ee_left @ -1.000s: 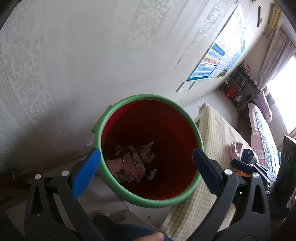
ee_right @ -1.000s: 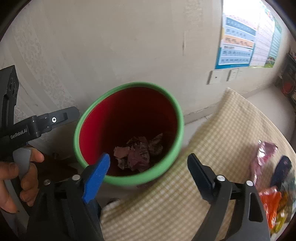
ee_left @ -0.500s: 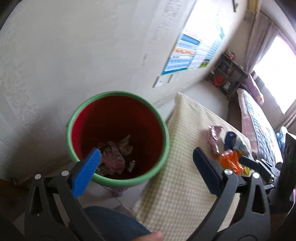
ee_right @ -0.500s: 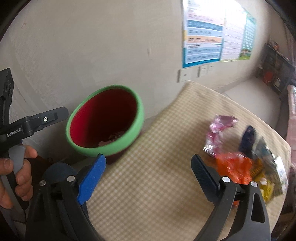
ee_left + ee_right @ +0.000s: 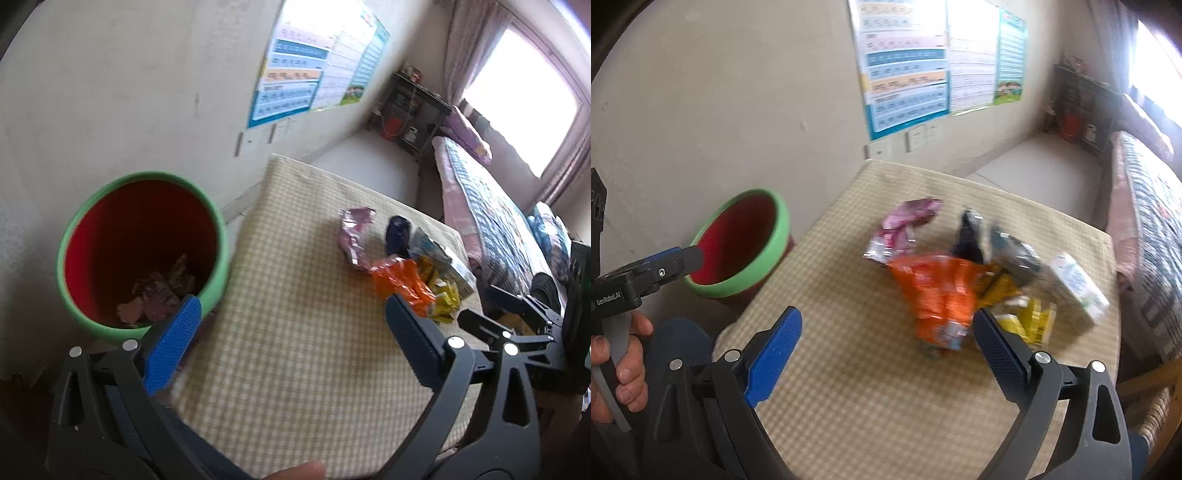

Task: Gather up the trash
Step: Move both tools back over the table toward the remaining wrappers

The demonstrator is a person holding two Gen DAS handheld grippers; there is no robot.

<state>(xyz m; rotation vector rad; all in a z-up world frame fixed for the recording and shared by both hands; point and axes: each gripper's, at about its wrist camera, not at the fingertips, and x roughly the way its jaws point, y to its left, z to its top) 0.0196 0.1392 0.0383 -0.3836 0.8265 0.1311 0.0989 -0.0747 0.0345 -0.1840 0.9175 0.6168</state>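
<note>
A red bin with a green rim (image 5: 221, 254) stands beside the checked table (image 5: 295, 369), with crumpled wrappers at its bottom. On the table lie a pink wrapper (image 5: 354, 232), a dark blue packet (image 5: 397, 230), an orange wrapper (image 5: 402, 280), yellow wrappers (image 5: 443, 295) and a white carton (image 5: 1075, 291). My left gripper (image 5: 291, 301) hangs open over the table's near left, beside the bin. My right gripper (image 5: 886, 315) is open above the table, just short of the orange wrapper (image 5: 934, 291). Nothing is between either pair of fingers.
The bin's rim (image 5: 779, 236) sits close to the table's left edge, against a wall with a poster (image 5: 908, 66). A hand (image 5: 624, 354) holds the left gripper. A bed (image 5: 491, 221) lies beyond the table's right side, and a dark shelf (image 5: 410, 107) stands in the corner.
Both grippers have swung right, from over the bin to above the table. The wrapper pile has come into view ahead of them. Both stay open and empty.
</note>
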